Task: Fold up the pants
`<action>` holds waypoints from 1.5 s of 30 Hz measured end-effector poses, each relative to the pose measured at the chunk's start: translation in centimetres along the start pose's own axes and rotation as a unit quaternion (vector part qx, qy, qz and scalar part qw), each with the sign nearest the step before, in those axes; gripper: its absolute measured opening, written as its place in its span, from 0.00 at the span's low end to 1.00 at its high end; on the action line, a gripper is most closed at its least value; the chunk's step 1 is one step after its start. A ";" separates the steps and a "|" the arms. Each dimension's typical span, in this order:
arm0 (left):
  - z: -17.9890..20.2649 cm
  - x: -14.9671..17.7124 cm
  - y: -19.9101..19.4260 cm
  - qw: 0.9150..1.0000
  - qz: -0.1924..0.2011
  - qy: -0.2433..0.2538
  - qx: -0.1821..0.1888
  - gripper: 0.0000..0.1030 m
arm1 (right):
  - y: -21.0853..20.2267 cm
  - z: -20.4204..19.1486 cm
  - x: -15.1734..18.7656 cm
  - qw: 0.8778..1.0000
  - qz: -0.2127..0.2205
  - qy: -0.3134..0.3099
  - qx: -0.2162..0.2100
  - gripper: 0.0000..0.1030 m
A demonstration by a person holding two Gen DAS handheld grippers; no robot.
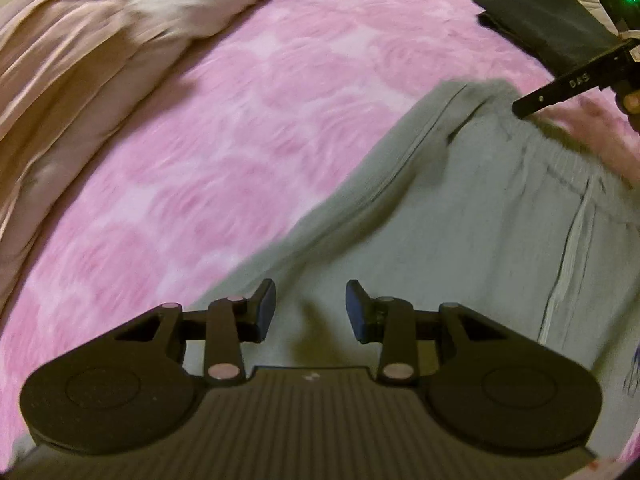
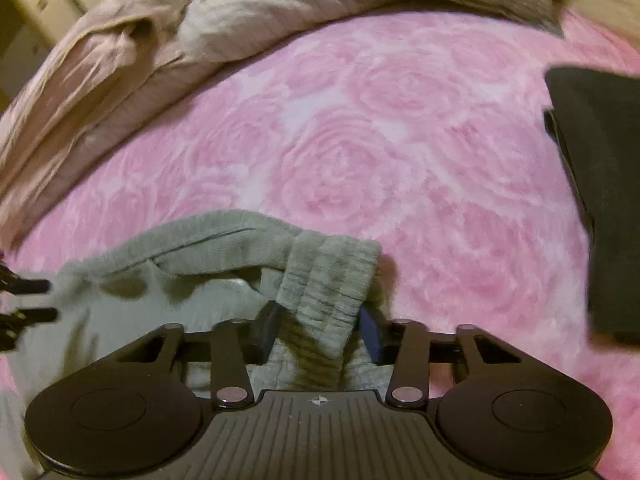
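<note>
Pink rose-patterned bedding (image 2: pixel 360 152) covers the bed you are working on, and the grey sweatpants (image 1: pixel 460 220) lie spread across its near side. Nearest you, your left gripper (image 1: pixel 311 308) hangs over the flat grey cloth with its fingers parted and nothing between them, so it is free to take an edge. Your right gripper (image 2: pixel 318 330) has the ribbed waistband (image 2: pixel 328 284) bunched between its fingers; they look clamped on that fold, though blur keeps the contact from being certain. Holding the band by its corner makes sense, as it is the thickest, firmest part to carry a fold over. In the left view that same gripper reaches in from the right, above the gathered waist. Farther off, a folded black garment (image 2: pixel 600 184) sits at the right, probably set aside as finished. Along the far left edge, rumpled beige bedclothes (image 1: pixel 80 60) are pushed back, leaving room to fold.
</note>
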State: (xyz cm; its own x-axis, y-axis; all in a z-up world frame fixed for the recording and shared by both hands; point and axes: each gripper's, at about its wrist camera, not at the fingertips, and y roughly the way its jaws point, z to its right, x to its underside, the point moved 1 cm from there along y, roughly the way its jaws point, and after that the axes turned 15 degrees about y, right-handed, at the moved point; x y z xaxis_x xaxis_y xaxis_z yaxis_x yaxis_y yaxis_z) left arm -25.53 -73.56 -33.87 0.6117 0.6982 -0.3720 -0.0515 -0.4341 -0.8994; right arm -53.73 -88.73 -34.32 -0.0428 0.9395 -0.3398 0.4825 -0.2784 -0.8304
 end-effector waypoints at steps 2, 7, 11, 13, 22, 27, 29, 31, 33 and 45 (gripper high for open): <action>-0.2 -2.0 1.3 1.000 0.008 0.010 0.000 0.32 | -0.9 0.5 -1.0 1.000 0.009 0.009 0.007 0.00; -1.4 -5.1 5.9 1.000 0.007 0.004 0.001 0.32 | -3.1 0.0 -4.8 0.996 0.080 -0.027 0.026 0.00; -1.2 -5.3 6.4 1.000 0.010 0.000 -0.001 0.32 | -3.4 1.1 -6.3 0.996 0.083 -0.001 0.024 0.00; -0.9 -4.7 5.9 1.000 0.009 0.002 0.001 0.33 | -4.2 1.0 -4.5 0.998 0.063 -0.006 0.010 0.03; -0.5 -3.5 6.4 0.999 -0.009 0.032 -0.002 0.38 | -5.1 0.4 6.8 0.998 -0.046 -0.036 0.005 0.55; 0.1 -3.5 5.8 0.999 -0.009 0.037 -0.013 0.38 | -4.9 0.2 7.4 0.999 -0.036 -0.025 0.006 0.49; 1.1 -3.2 4.5 0.999 -0.005 0.047 -0.013 0.38 | -5.5 0.0 7.3 0.999 -0.049 -0.019 -0.013 0.39; 2.1 -3.0 3.7 0.999 -0.005 0.049 -0.006 0.38 | -5.5 -0.3 7.6 0.998 -0.050 -0.025 -0.008 0.39; 3.3 -2.8 3.3 0.999 -0.005 0.052 0.003 0.39 | -4.7 0.3 7.2 0.999 -0.053 -0.011 -0.004 0.39; 6.3 -4.9 3.3 0.996 0.010 0.085 0.003 0.42 | -8.2 0.2 4.0 0.999 -0.009 -0.039 -0.013 0.03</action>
State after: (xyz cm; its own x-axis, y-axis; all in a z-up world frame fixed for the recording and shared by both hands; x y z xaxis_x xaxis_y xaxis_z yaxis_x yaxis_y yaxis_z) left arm -33.72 -74.85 -36.45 0.7357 0.5819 -0.3466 -0.0694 -0.4444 -0.8932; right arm -58.07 -82.76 -28.99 -0.1185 0.9259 -0.3588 0.5042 -0.2551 -0.8250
